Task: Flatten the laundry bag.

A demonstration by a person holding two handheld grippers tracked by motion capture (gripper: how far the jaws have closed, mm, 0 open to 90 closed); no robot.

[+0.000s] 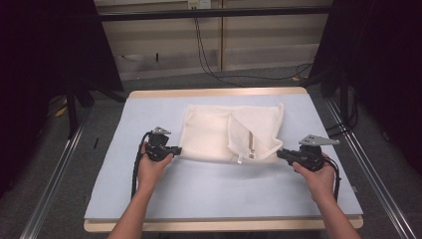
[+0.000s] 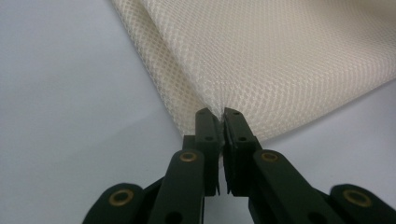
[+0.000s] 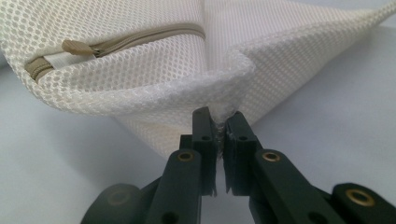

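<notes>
Lying on the worktop (image 1: 209,189), the mesh laundry bag (image 1: 209,134) is gripped at both near corners: left tongs (image 2: 220,115) and right tongs (image 3: 219,120) are clenched on its fabric, apparently so it can be spread or folded evenly.

Black left gripper (image 1: 175,150), brass rivets — grey three-cornered plate, trailing black cable

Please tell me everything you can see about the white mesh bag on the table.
The mesh bag is cream-white netted fabric, lying mostly flat on the pale blue table. Its right part is folded over, showing a beige zipper with a small pull tab. The left gripper pinches its near left corner; the right gripper pinches its near right corner, lifting that edge slightly.
</notes>
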